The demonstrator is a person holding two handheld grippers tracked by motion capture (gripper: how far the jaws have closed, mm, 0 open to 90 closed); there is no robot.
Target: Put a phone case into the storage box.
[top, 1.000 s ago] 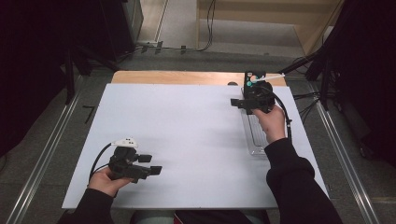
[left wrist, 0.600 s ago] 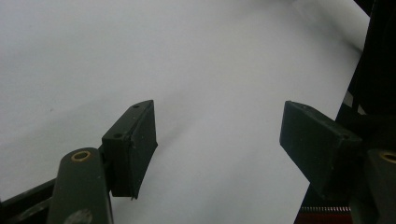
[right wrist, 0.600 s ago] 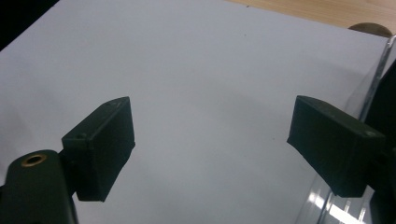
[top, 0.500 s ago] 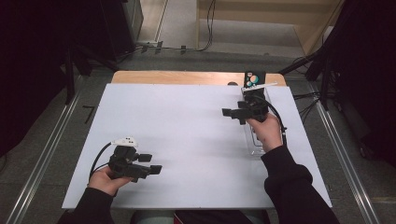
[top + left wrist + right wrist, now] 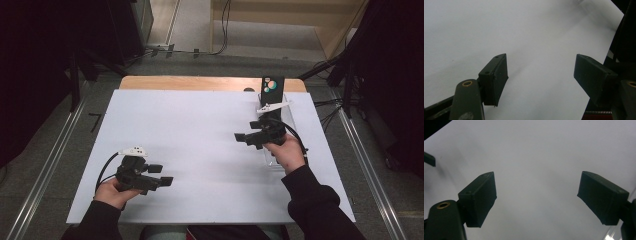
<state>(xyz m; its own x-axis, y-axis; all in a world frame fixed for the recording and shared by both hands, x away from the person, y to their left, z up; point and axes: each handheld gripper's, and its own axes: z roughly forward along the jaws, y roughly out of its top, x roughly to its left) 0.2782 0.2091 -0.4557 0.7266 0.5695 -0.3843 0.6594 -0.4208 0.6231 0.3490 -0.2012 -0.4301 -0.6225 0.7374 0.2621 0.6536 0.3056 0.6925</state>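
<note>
Since the earlier frames my right gripper [image 5: 245, 139] has slid from the black box [image 5: 271, 86] at upper right toward frame centre, leaving the clear tray [image 5: 287, 117]; its jaws have just been narrowing, wide apart with nothing between them. My left gripper [image 5: 165, 175] sits lower left on the counter [image 5: 200, 125], open, empty. I'd keep the right one low, clear of the tray.

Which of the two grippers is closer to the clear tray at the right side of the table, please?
The right gripper: its hand is over the clear tray at the table's right side. The left gripper sits near the front left, far from it.
</note>
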